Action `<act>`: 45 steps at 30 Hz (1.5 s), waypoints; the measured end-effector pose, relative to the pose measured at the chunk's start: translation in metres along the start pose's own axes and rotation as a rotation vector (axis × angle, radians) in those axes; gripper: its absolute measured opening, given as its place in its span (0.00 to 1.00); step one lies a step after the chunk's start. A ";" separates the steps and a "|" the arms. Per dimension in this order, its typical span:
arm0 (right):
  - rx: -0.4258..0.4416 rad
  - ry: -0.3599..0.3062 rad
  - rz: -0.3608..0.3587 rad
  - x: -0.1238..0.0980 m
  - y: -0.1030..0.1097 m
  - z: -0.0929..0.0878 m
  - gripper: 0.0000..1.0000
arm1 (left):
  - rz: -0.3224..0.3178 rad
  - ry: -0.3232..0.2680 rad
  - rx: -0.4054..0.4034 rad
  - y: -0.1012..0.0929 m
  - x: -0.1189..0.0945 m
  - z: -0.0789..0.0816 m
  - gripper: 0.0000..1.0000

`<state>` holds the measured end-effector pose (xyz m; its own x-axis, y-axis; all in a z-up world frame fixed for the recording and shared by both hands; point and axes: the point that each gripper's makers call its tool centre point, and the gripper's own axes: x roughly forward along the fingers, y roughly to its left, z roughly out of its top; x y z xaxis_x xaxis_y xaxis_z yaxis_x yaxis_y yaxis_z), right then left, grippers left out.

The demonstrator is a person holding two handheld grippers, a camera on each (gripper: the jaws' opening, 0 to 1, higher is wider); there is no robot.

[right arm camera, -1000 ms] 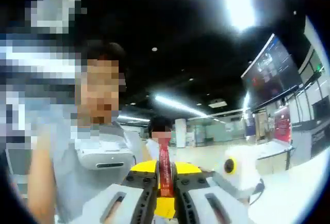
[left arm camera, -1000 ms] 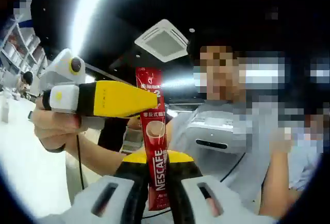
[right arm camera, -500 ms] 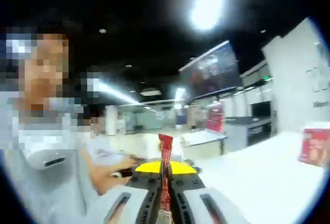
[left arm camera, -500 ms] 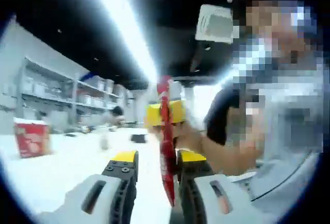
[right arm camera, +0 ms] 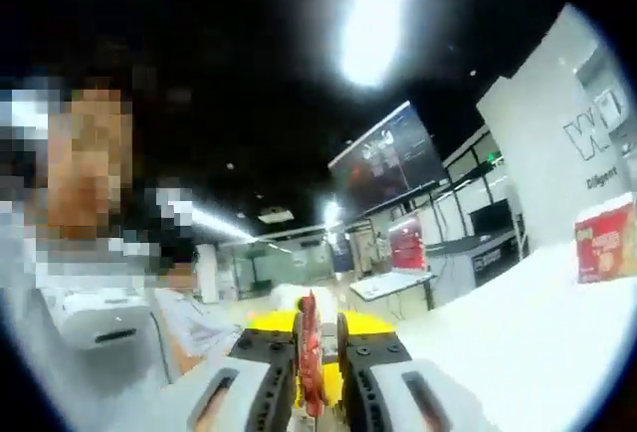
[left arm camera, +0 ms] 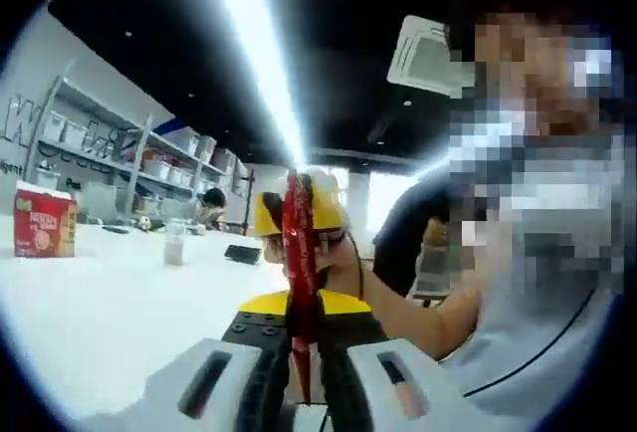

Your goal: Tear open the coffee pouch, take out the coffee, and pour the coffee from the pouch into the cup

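Pouch: the red coffee pouch [left arm camera: 298, 253] is a slim stick held edge-on and roughly upright in the air between the two grippers, well above the white table [left arm camera: 109, 303]
Left gripper: our left gripper [left arm camera: 303, 392] has its jaws pressed together on the pouch's lower end
Right gripper: in the left gripper view the other yellow-nosed gripper sits at the pouch's upper part; in its own view our right gripper [right arm camera: 317, 384] has the red strip [right arm camera: 309, 357] pinched between nearly closed jaws
How it handles: we judge the pouch light, thin and floppy, its film slick, so it could twist or slip under pull; powder inside shifts
Where to hold: we would keep one grip low on the filled body and the other close under the top seal, so the tear runs across the seal and not into the powder
Hard to make out: whether the top is already torn, we cannot tell; the print is blurred
Other: a red box [left arm camera: 43, 223] stands far off on the table
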<state>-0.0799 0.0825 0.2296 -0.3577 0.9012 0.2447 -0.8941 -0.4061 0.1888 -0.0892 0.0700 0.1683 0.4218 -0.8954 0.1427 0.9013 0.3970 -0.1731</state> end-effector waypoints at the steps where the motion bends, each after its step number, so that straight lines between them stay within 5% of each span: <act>1: 0.001 0.006 0.010 0.001 0.002 -0.001 0.15 | -0.019 0.005 -0.019 -0.003 -0.001 -0.001 0.11; 3: 0.005 0.023 0.035 0.004 0.007 -0.006 0.15 | -0.065 0.022 -0.062 -0.010 -0.001 -0.003 0.11; 10: 0.011 0.109 0.044 0.008 0.012 -0.026 0.15 | -0.068 0.089 -0.061 -0.018 0.006 -0.013 0.11; 16: 0.032 0.132 -0.013 0.007 0.007 -0.027 0.05 | 0.007 0.090 -0.012 -0.008 0.004 -0.015 0.11; 21: 0.045 0.101 -0.104 0.004 -0.008 -0.025 0.02 | 0.176 0.032 0.179 0.014 0.003 -0.009 0.16; 28: 0.032 0.067 -0.103 0.008 -0.009 -0.022 0.02 | 0.221 -0.013 0.179 0.021 0.000 0.005 0.13; 32: -0.124 0.079 -0.135 0.010 -0.014 -0.017 0.07 | 0.235 -0.025 0.148 0.025 -0.004 0.009 0.11; 45: -0.081 0.031 -0.124 0.004 -0.014 -0.007 0.05 | 0.223 0.007 0.123 0.025 -0.006 -0.002 0.10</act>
<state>-0.0708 0.0924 0.2208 -0.2499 0.9486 0.1941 -0.9504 -0.2786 0.1381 -0.0694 0.0852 0.1607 0.6112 -0.7842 0.1072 0.7915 0.6061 -0.0793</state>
